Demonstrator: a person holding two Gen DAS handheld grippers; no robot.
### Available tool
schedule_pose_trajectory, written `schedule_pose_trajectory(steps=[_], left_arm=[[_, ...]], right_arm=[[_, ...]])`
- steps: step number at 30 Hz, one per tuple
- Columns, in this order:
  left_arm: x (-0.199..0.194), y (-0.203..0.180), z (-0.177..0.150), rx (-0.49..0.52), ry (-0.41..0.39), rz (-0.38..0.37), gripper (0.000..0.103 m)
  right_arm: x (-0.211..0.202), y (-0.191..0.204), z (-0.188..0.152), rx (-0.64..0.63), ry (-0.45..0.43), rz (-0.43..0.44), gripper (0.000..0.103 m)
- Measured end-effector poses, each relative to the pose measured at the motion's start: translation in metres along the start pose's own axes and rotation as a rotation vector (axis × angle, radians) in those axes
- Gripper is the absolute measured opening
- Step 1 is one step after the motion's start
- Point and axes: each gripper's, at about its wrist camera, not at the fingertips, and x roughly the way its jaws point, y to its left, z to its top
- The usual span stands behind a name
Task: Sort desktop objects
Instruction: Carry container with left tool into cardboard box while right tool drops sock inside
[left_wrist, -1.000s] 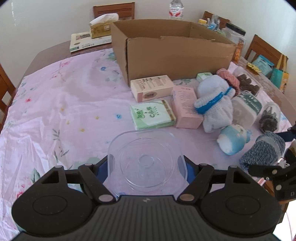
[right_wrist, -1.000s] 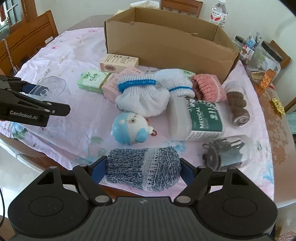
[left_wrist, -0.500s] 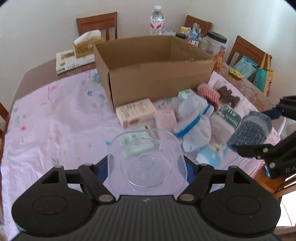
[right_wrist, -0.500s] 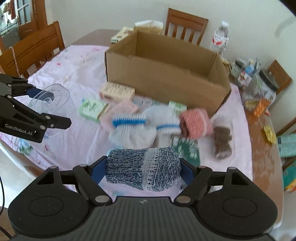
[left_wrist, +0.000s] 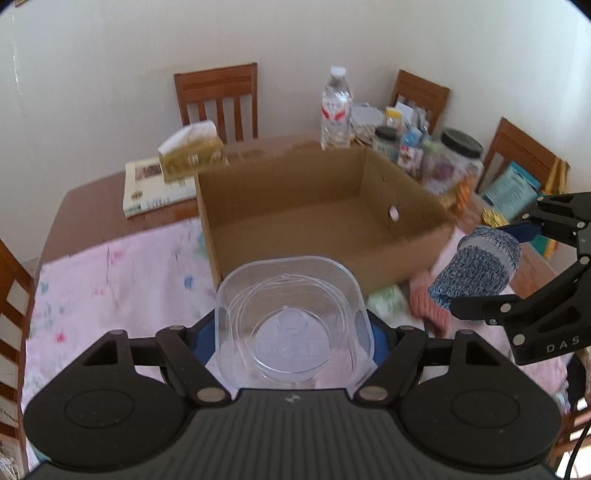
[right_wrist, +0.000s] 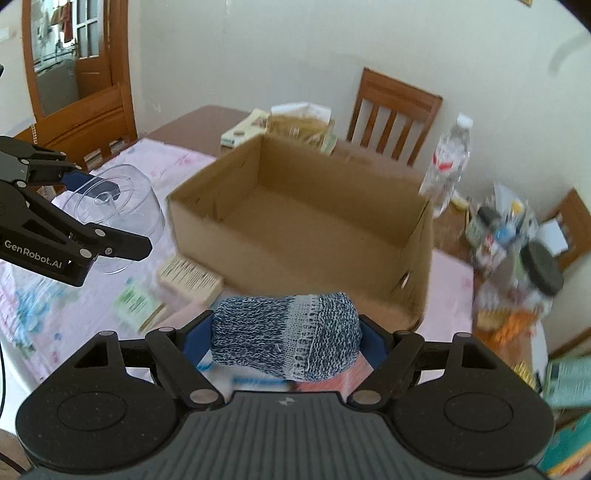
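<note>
Left wrist view: left gripper (left_wrist: 293, 332) fingers pinching a clear plastic container (left_wrist: 293, 321) by its sides, held up above the table (left_wrist: 85, 210), in front of the near wall of the open cardboard box (left_wrist: 317, 218). Box interior looks empty. Right gripper (left_wrist: 491, 275) in at the right edge, fingers clamped on a blue-grey knit sock roll (left_wrist: 476, 271), raised beside the box's right corner. Pink floral cloth (left_wrist: 110, 280) covers the near part of the table; pink knit item (left_wrist: 430, 306) and a green packet (left_wrist: 388, 301) lie below the sock roll, blurred. Tissue box (left_wrist: 192, 149) on a book (left_wrist: 155, 186) behind the box, water bottle (left_wrist: 336, 109) and jars at the far edge. Right wrist view: right gripper (right_wrist: 286, 345) fingers pressed on both ends of the sock roll (right_wrist: 286, 345), held off the table just short of the box (right_wrist: 306, 221) front wall. Left gripper (right_wrist: 107, 214) at left with the clear container (right_wrist: 118, 218) between its fingers, left of the box's corner. Beige carton (right_wrist: 190, 278) and green packet (right_wrist: 136, 304) on the cloth below, motion-blurred. Water bottle (right_wrist: 448, 164) right of the box.
</note>
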Motion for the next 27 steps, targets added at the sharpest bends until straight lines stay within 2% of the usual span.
schedule_pose_trajectory(steps=[9, 20, 27], left_arm=[[0.031, -0.005, 0.046, -0.009, -0.016, 0.044, 0.077], [0.072, 0.002, 0.065, -0.046, 0.032, 0.083, 0.077], [0.097, -0.001, 0.071, -0.035, 0.064, 0.09, 0.077]], right_arm=[[0.024, -0.039, 0.035, -0.043, -0.031, 0.022, 0.084], [0.061, -0.06, 0.052, -0.031, -0.015, 0.056, 0.085], [0.06, -0.071, 0.045, -0.01, -0.028, 0.057, 0.091]])
